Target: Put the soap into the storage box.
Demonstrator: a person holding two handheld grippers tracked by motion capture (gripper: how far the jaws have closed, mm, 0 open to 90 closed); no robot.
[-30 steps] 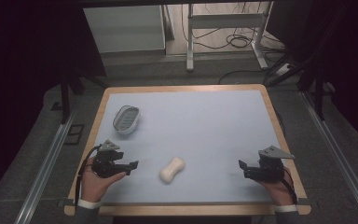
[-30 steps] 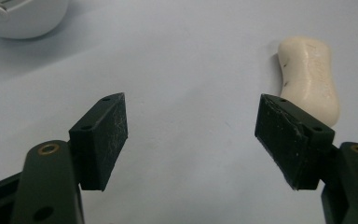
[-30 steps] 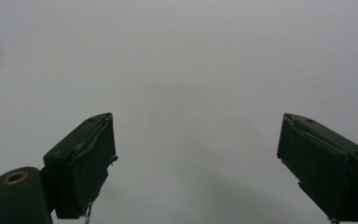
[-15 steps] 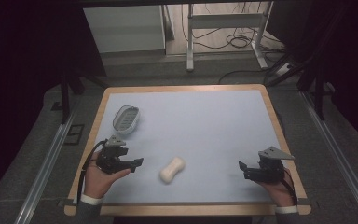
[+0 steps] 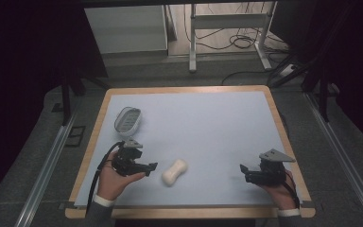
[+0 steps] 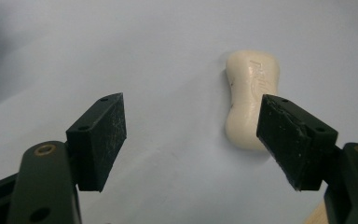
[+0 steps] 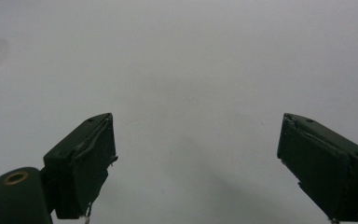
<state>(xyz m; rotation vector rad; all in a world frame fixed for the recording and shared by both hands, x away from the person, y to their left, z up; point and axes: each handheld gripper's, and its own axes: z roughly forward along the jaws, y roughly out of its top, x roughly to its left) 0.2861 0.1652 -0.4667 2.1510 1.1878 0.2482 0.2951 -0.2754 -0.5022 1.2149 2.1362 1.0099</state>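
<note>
the left gripper (image 5: 149, 166), jaws spread and empty, sits just beside the cream waisted soap bar (image 5: 174, 171) lying near the counter's (image 5: 217, 123) front edge, seemingly lined up to grasp it, while the right gripper (image 5: 244, 171) rests released well apart.

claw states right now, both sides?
Left claw: open, empty; the soap bar lies just ahead, by its right jaw.
Right claw: open, empty, over bare table.
</note>
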